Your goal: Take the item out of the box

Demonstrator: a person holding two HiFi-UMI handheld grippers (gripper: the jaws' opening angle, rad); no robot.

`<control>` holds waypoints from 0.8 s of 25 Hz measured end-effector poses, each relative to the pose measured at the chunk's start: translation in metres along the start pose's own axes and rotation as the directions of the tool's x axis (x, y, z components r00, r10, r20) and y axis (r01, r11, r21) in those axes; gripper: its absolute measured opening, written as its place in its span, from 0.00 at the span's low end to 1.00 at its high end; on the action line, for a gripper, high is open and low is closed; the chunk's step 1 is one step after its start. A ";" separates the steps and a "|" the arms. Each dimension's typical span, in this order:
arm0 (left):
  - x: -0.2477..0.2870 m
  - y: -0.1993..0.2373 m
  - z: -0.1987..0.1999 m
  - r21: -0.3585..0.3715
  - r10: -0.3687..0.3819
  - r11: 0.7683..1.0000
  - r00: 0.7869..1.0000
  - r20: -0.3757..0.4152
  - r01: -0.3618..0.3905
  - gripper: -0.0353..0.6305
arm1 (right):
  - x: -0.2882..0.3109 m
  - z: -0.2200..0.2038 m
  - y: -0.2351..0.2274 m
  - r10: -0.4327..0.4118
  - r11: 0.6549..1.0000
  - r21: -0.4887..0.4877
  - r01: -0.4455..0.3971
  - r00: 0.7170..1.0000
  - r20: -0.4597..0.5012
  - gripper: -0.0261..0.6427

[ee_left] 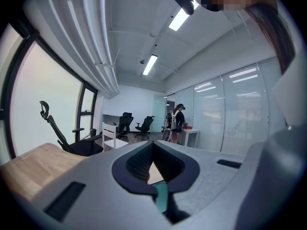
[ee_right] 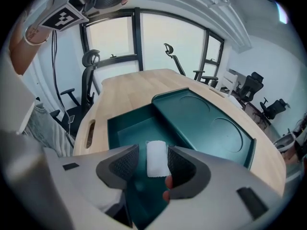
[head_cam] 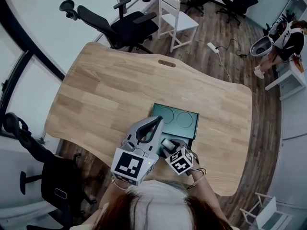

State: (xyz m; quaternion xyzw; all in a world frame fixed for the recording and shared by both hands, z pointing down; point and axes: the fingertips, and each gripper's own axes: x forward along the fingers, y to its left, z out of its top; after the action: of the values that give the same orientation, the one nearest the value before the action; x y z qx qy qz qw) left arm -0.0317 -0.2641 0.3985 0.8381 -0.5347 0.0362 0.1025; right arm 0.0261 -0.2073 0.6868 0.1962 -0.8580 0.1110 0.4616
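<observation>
Now right hand-held gripper [ee_right: 153, 151], wide open, is straddling white pad [ee_right: 156, 158] in teal box [ee_right: 120, 128], ungripped; skewed closing could shove it aside.

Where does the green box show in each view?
Head view: box, open, at centre.
Left gripper view: a green sliver low at centre, behind the jaws.
Right gripper view: box fills the centre, beyond the jaws.
Shared landmark: the wooden table under it.
</observation>
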 end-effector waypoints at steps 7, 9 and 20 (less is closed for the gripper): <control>0.007 0.000 -0.003 0.006 -0.002 1.000 1.000 -0.023 0.003 0.06 | 0.018 -0.008 -0.003 0.019 1.000 -0.006 -0.020 0.999 -0.050 0.36; 0.008 -0.001 -0.005 0.008 -0.004 1.000 1.000 -0.028 0.004 0.06 | 0.021 -0.011 -0.004 0.025 1.000 -0.009 -0.025 0.998 -0.063 0.36; 0.015 0.004 -0.006 0.027 0.000 1.000 1.000 -0.030 0.001 0.06 | 0.041 -0.019 -0.006 0.046 0.998 -0.032 -0.050 0.991 -0.126 0.38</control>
State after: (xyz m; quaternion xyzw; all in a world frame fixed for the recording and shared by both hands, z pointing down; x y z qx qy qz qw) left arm -0.0283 -0.2780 0.4072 0.8388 -0.5323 0.0560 0.0994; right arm 0.0225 -0.2149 0.7313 0.1600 -0.8337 0.1192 0.5149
